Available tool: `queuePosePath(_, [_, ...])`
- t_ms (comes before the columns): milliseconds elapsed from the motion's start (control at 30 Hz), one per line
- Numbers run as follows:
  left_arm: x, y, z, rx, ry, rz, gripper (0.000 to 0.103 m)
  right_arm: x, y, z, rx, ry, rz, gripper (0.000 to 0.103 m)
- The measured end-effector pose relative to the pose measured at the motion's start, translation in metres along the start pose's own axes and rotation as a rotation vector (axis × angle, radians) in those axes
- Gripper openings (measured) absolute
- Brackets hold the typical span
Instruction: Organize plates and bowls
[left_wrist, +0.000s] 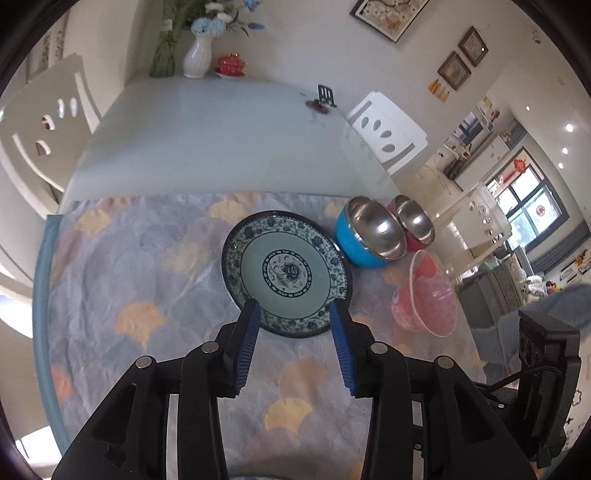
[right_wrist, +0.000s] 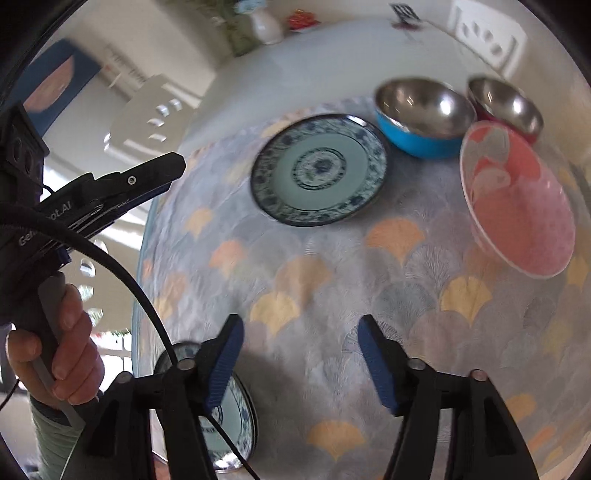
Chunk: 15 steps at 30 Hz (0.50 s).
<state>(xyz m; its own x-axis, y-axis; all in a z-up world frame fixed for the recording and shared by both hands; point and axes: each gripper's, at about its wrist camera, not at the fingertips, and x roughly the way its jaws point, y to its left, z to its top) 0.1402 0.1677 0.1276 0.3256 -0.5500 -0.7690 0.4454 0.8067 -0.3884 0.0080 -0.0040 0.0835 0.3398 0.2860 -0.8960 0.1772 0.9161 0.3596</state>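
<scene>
A blue-and-white patterned plate (left_wrist: 286, 273) lies flat on the patterned cloth. My left gripper (left_wrist: 295, 308) hovers open over its near rim, and its pads touch nothing. Right of the plate stand a blue bowl (left_wrist: 369, 236) and a red bowl (left_wrist: 413, 221), both steel inside, with a pink bowl (left_wrist: 428, 295) in front of them. My right gripper (right_wrist: 301, 325) is open over bare cloth, well short of the plate (right_wrist: 319, 170) and the pink bowl (right_wrist: 517, 199). A second patterned plate (right_wrist: 236, 410) lies at the near left, partly hidden by my right gripper's left finger.
The cloth (left_wrist: 147, 280) covers the near half of a pale glass table (left_wrist: 221, 140). White chairs (left_wrist: 388, 133) stand at both sides. A white vase (left_wrist: 197, 55), a red pot (left_wrist: 231, 64) and a small black stand (left_wrist: 325, 96) sit at the far end. A hand (right_wrist: 62, 339) grips the left tool's handle.
</scene>
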Motion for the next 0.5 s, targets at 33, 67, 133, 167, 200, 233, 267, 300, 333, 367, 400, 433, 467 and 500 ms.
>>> queuePosePath(33, [0.009,0.003,0.004,0.000,0.017,-0.001,0.045,0.006,-0.006,0.004,0.032,0.013,-0.004,0.064])
queuePosePath(67, [0.017,0.007,0.007,-0.003,0.033,-0.004,0.049,0.010,-0.009,0.008,0.047,0.021,-0.010,0.064])
queuePosePath(133, [0.029,0.017,0.012,-0.018,0.052,-0.016,0.064,0.019,-0.017,0.017,0.082,0.041,-0.020,0.064])
queuePosePath(167, [0.033,0.021,0.014,-0.028,0.054,-0.023,0.065,0.023,-0.021,0.022,0.100,0.047,-0.022,0.064])
queuePosePath(200, [0.038,0.026,0.015,-0.036,0.061,-0.030,0.065,0.027,-0.025,0.028,0.120,0.051,-0.028,0.064])
queuePosePath(233, [0.044,0.032,0.016,-0.043,0.071,-0.034,0.065,0.029,-0.027,0.031,0.128,0.051,-0.034,0.064])
queuePosePath(267, [0.048,0.037,0.017,-0.048,0.078,-0.034,0.065,0.031,-0.029,0.036,0.138,0.051,-0.043,0.064])
queuePosePath(300, [0.053,0.041,0.019,-0.056,0.083,-0.034,0.065,0.034,-0.033,0.041,0.150,0.050,-0.048,0.064])
queuePosePath(333, [0.057,0.047,0.020,-0.066,0.091,-0.036,0.065,0.035,-0.035,0.045,0.161,0.048,-0.052,0.064])
queuePosePath(367, [0.062,0.051,0.022,-0.074,0.098,-0.040,0.065,0.038,-0.037,0.049,0.173,0.044,-0.059,0.064])
queuePosePath(400, [0.065,0.056,0.023,-0.082,0.104,-0.042,0.065,0.041,-0.040,0.054,0.186,0.041,-0.065,0.064])
queuePosePath(433, [0.070,0.060,0.024,-0.089,0.111,-0.042,0.065,0.042,-0.042,0.056,0.192,0.041,-0.066,0.064])
queuePosePath(467, [0.074,0.064,0.026,-0.095,0.117,-0.042,0.065,0.045,-0.044,0.060,0.199,0.043,-0.068,0.064])
queuePosePath(500, [0.077,0.067,0.026,-0.098,0.123,-0.044,0.065,0.050,-0.046,0.065,0.206,0.046,-0.073,0.064])
